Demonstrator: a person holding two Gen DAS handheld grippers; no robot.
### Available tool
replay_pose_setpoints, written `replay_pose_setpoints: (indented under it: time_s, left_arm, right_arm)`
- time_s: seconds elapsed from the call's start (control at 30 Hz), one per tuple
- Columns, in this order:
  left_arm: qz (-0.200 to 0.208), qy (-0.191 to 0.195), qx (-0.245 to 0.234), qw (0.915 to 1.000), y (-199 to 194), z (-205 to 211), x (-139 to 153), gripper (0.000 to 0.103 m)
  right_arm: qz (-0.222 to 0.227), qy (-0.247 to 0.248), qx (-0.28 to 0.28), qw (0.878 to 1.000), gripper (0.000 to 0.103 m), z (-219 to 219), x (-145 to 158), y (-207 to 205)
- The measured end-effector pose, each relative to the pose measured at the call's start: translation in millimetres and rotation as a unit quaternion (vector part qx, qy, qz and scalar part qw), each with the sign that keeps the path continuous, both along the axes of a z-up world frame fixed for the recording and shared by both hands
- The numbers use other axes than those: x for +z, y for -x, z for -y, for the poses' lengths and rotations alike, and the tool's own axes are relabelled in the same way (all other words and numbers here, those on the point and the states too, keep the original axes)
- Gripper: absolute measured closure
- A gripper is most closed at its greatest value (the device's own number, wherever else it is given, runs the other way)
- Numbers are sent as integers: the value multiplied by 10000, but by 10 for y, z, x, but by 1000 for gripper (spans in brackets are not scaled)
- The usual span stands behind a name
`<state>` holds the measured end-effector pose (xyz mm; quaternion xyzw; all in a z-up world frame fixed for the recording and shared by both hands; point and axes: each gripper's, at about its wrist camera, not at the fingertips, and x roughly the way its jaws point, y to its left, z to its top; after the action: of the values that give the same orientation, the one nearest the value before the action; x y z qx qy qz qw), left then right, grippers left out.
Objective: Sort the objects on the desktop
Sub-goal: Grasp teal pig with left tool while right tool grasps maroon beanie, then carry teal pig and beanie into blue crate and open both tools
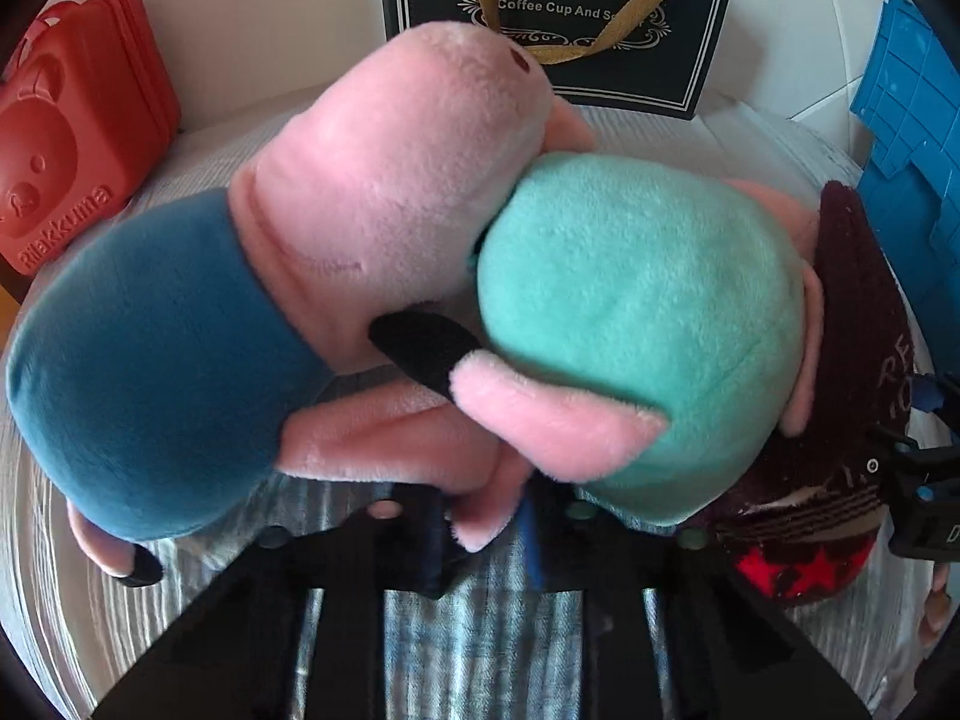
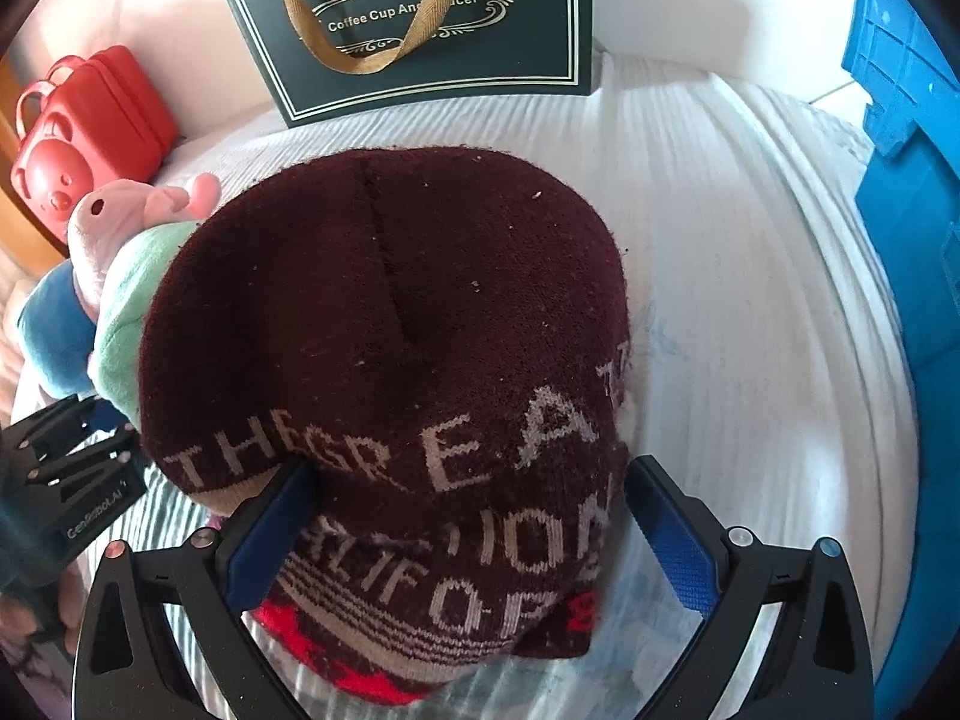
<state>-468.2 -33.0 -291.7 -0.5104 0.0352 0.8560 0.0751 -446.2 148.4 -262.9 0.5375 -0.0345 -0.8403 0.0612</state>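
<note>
Knit hat (image 2: 384, 372) — soft, light, crushable; best pinched at cuff, just right of plush pigs (image 1: 420, 300). Right gripper (image 2: 468, 534) narrowed around cuff, grip unconfirmed; left gripper (image 1: 480, 516) clamping a pig's limb.

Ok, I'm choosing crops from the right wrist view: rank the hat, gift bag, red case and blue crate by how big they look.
1. Hat, largest, though nearest the camera.
2. Gift bag.
3. Blue crate, cut off by the frame, so unsure against the bag.
4. Red case, smallest.
</note>
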Motion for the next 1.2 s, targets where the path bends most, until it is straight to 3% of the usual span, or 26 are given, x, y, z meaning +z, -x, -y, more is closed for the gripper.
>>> replay_pose_setpoints:
  time_s: [0.03, 0.2, 0.3, 0.53, 0.73, 1.2]
  left_arm:
    - [17, -62, 10, 10000, -14, -11, 9, 98]
    - [-228, -149, 66, 9996, -147, -13, 195, 99]
    - [-471, -350, 109, 9982, -280, 43, 409, 99]
    - [-1214, -419, 58, 9917, -613, -8, 1070, 100]
    - [-1780, -332, 162, 9833, -935, 46, 1593, 100]
    - [-2553, -393, 482, 9649, -1808, 123, 2384, 100]
  right_arm:
    - [-16, 46, 19, 10000, 27, 13, 16, -13]
    - [-231, -121, 117, 9996, 55, 104, 176, -136]
    - [-334, 50, 17, 9994, 71, 15, 336, -234]
    - [-813, 115, -108, 9966, 79, -102, 825, -523]
    - [-1335, 13, -26, 9910, 81, -61, 1283, -839]
    - [-2416, -82, 89, 9703, 81, 8, 2257, -1635]
